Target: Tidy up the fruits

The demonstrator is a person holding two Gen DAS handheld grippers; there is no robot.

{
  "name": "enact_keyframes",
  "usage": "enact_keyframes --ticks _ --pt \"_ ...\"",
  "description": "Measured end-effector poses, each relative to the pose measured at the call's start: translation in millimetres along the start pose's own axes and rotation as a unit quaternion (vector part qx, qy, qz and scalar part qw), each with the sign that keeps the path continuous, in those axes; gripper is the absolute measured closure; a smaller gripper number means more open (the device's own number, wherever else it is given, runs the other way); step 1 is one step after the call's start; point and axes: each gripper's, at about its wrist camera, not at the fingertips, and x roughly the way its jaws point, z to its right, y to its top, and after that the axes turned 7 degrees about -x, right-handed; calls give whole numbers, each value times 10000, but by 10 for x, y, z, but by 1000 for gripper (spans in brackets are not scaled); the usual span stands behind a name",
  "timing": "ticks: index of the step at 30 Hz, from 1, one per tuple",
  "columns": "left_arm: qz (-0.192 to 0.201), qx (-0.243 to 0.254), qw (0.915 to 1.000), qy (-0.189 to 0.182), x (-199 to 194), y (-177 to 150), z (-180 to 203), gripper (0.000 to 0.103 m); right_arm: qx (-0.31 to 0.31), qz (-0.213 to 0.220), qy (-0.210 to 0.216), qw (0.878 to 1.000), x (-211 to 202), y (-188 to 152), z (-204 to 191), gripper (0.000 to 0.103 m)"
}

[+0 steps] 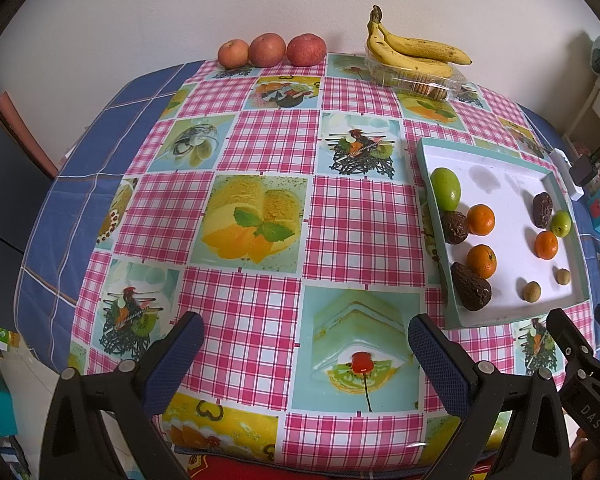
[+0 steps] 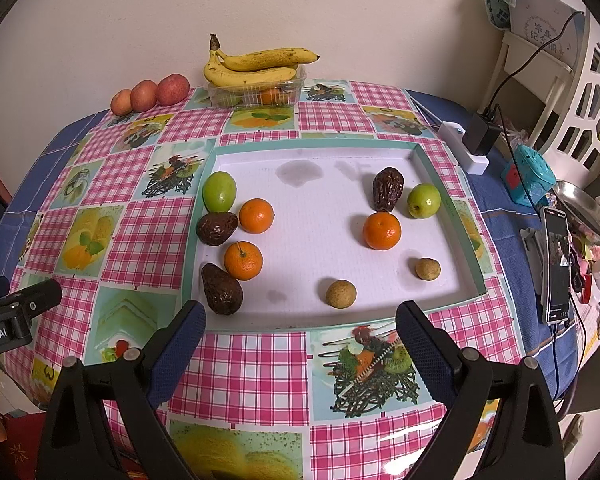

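A shallow white tray with a teal rim lies on the checked tablecloth. Along its left side lie a green fruit, two oranges and two dark brown avocados. On its right are a dark brown fruit, a green apple, an orange and two small tan round fruits. My right gripper is open near the tray's front edge, holding nothing. My left gripper is open over the cloth, left of the tray.
Three reddish apples line the table's far edge. Bananas rest on a clear plastic box of fruit. A phone, charger, cables, metal dish and small items crowd the table's right side beside a white rack.
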Motion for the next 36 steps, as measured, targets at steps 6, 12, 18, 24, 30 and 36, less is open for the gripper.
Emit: enact_keyframes --ticks 6,12,18,24,30,36 --pt "-1 -1 10000 0 0 0 1 0 -21 -2 5 10000 2 -5 -1 7" --pt "-1 2 10000 -3 -1 2 1 0 -59 -8 19 10000 7 -1 10 7" --pt "-3 3 10000 -3 -2 2 -2 0 -64 -10 19 10000 9 -4 11 7" --pt "-3 13 10000 -9 -2 5 -8 0 -61 -12 18 10000 8 -15 17 7" --pt "-4 14 10000 -10 -2 7 -7 0 -67 -10 23 10000 11 -4 15 7" --pt "-7 20 10000 -14 -1 13 -20 0 -70 -14 23 10000 11 -2 12 7"
